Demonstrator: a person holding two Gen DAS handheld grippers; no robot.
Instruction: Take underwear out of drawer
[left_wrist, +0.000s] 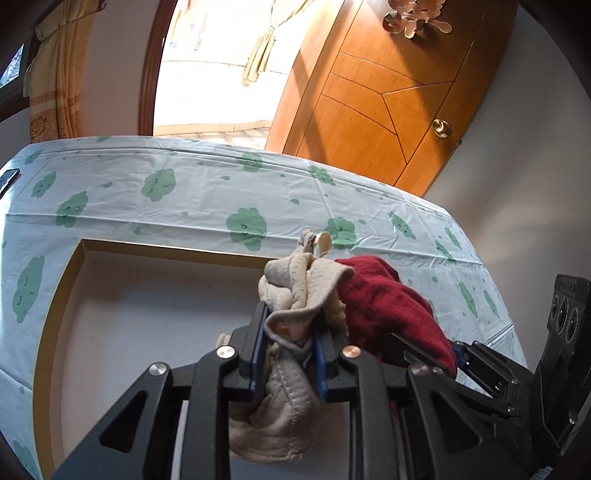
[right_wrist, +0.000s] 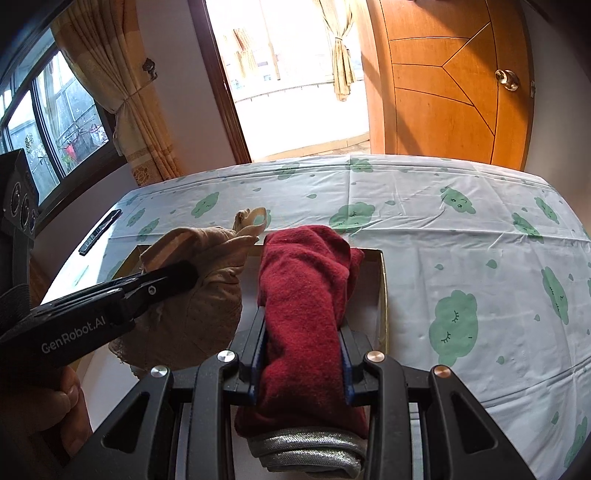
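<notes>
My left gripper (left_wrist: 291, 314) is shut on beige underwear (left_wrist: 299, 295), a bunched piece that hangs down between the fingers, held above the white drawer (left_wrist: 147, 302). My right gripper (right_wrist: 301, 314) is shut on dark red underwear (right_wrist: 303, 288) with a silver-grey waistband (right_wrist: 306, 454) at its near end, held above the drawer's right end (right_wrist: 373, 280). The two garments are side by side. The red one shows in the left wrist view (left_wrist: 388, 302), the beige one in the right wrist view (right_wrist: 199, 295) with the left gripper (right_wrist: 173, 277) on it.
The drawer lies on a table covered by a white cloth with green clouds (right_wrist: 461, 240). A dark flat phone-like object (right_wrist: 99, 232) lies at the table's far left edge. A wooden door (right_wrist: 450, 81), an open doorway and curtains (right_wrist: 122, 96) stand behind the table.
</notes>
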